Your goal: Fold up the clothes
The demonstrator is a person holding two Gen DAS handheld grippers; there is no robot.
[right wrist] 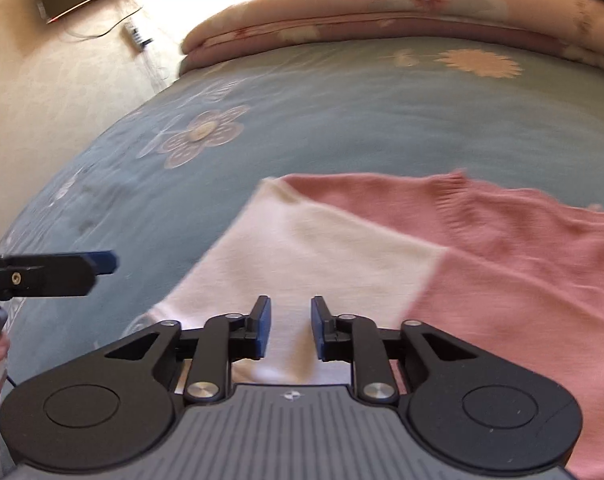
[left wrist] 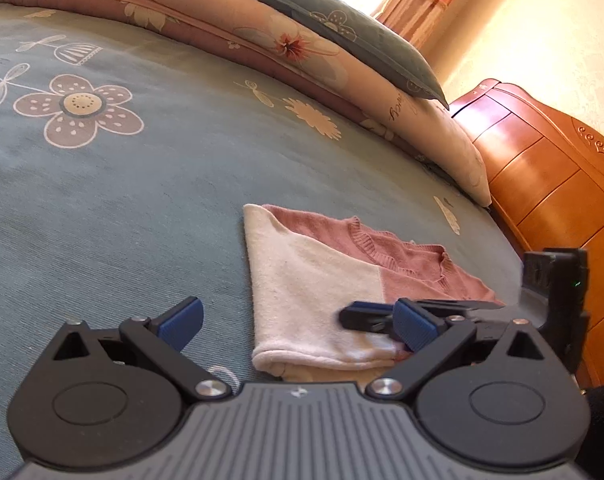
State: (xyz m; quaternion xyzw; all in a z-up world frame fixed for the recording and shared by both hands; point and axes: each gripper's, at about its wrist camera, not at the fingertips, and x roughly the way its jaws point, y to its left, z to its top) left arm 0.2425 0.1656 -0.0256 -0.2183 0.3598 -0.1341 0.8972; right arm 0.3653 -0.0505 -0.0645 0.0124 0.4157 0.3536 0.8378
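Pink-and-cream sweater point(left wrist: 322, 276) lay mostly folded on the bedspread point(left wrist: 122, 200); left gripper point(left wrist: 298, 324) gaped empty, right gripper point(right wrist: 290, 328) unclenched, perhaps final tidying remained.

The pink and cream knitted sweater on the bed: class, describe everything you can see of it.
The pink and cream knitted sweater lies partly folded on the grey-blue floral bedspread. It looks soft, with a cream panel beside a dusty pink one and a ribbed pink neckline facing up. Its near folded edge is rounded and thick. The open right claw is above the cream part; contact cannot be judged.
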